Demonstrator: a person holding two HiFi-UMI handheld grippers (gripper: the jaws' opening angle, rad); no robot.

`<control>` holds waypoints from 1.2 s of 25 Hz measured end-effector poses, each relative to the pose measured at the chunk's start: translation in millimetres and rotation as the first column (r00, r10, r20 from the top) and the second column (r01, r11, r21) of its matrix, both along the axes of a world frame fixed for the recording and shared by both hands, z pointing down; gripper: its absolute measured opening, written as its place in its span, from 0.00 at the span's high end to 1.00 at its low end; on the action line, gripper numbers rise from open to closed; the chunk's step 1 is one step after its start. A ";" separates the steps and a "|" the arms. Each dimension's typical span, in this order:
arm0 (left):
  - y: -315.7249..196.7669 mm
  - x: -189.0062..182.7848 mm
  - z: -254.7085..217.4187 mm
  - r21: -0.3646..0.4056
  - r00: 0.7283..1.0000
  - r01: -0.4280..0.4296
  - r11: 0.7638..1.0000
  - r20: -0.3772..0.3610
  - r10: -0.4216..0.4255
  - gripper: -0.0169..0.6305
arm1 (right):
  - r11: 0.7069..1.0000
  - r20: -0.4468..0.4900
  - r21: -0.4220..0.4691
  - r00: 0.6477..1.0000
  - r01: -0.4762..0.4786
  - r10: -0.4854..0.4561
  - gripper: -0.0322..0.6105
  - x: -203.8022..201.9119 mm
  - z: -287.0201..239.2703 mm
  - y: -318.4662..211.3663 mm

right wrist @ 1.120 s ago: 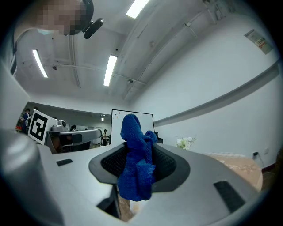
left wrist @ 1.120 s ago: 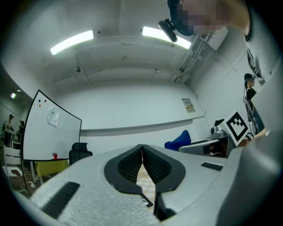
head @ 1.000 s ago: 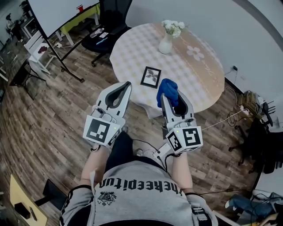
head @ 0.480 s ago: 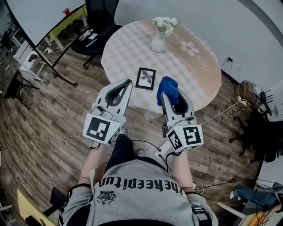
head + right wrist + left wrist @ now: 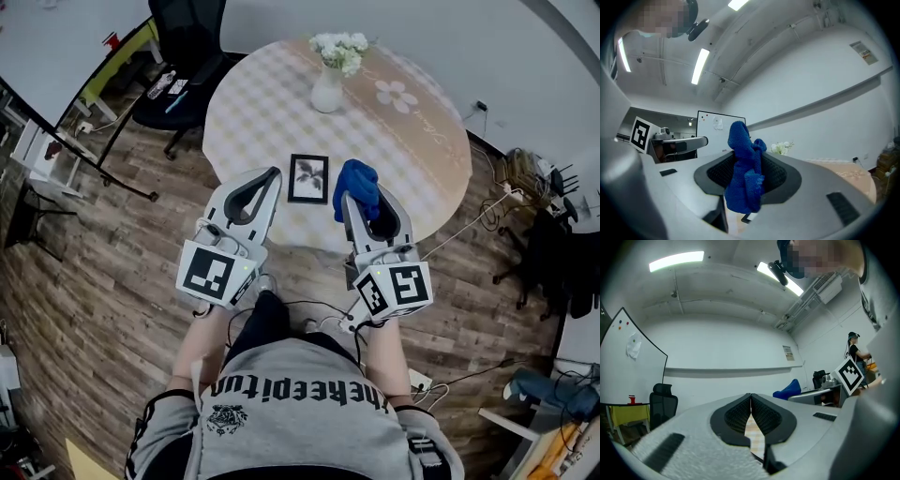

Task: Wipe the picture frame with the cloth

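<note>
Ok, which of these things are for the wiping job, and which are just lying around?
For the job:
cloth, clamped in the right gripper
frame, flat on the table

Lying about:
vase with flowers, on the table
chair beside the table

The shirt [image 5: 292, 424] print seems to read "thekeepitun".
</note>
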State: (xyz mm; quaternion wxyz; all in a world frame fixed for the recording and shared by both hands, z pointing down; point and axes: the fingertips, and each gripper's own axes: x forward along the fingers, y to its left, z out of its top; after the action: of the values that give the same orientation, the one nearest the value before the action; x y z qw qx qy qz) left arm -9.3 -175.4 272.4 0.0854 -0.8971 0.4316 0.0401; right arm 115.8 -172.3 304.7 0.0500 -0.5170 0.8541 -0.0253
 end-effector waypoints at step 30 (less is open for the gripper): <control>-164.5 -45.3 59.7 -0.123 0.985 -0.173 0.977 -0.005 0.173 0.95 | 0.956 -0.008 -0.239 0.985 -0.172 0.175 0.71 -49.4 98.2 -145.1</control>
State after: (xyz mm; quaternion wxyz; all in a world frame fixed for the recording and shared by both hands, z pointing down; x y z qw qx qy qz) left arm -54.5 -339.9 332.1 0.0275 -0.9349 0.3533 0.0181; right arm 66.5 -317.3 403.0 -0.0050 -0.5920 0.7959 -0.1267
